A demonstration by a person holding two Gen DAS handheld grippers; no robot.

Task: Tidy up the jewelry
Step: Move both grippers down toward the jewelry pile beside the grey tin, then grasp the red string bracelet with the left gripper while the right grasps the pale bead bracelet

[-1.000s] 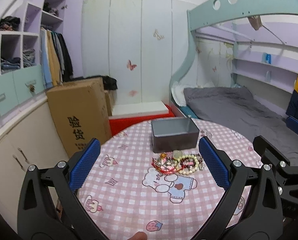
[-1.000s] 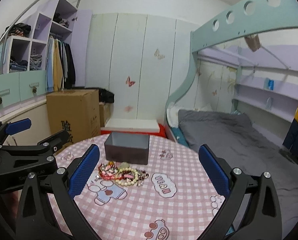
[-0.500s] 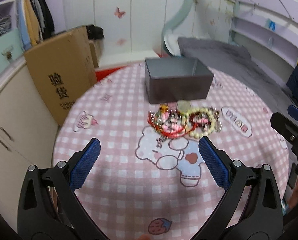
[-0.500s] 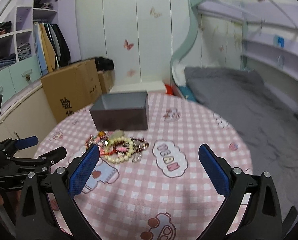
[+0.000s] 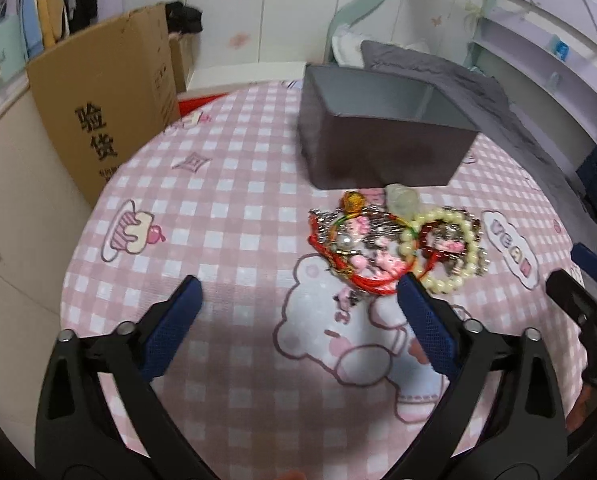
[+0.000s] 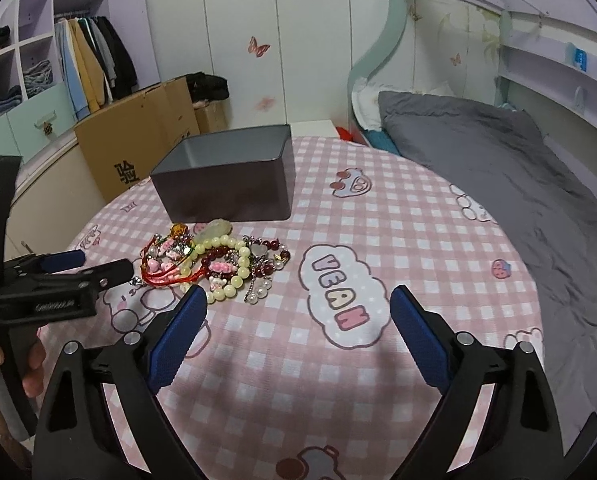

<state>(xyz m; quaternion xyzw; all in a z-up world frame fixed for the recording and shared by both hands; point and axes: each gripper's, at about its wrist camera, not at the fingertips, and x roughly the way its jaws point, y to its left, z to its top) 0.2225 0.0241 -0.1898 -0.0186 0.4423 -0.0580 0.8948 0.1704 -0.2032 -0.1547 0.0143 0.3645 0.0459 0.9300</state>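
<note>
Looked light, limp, tangled: bracelet heap (image 5: 398,246) mid-frame before grey tin box (image 5: 382,132); best pinched by cream bead loop (image 5: 442,256); left hand-held gripper (image 5: 298,294) and right hand-held gripper (image 6: 298,300) gaped wide, empty.

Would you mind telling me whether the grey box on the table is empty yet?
As far as visible, empty: the open grey box shows only bare inner walls, and the jewelry pile lies outside on the tablecloth. Its floor is hidden.

**A pastel bedroom**

White wardrobe panels (image 6: 238,40) with butterfly stickers line the far wall. A bunk bed with a grey mattress (image 6: 498,168) stands right. Left, clothes hang in an open lilac closet (image 6: 94,60) above a cardboard box (image 6: 138,136).
</note>
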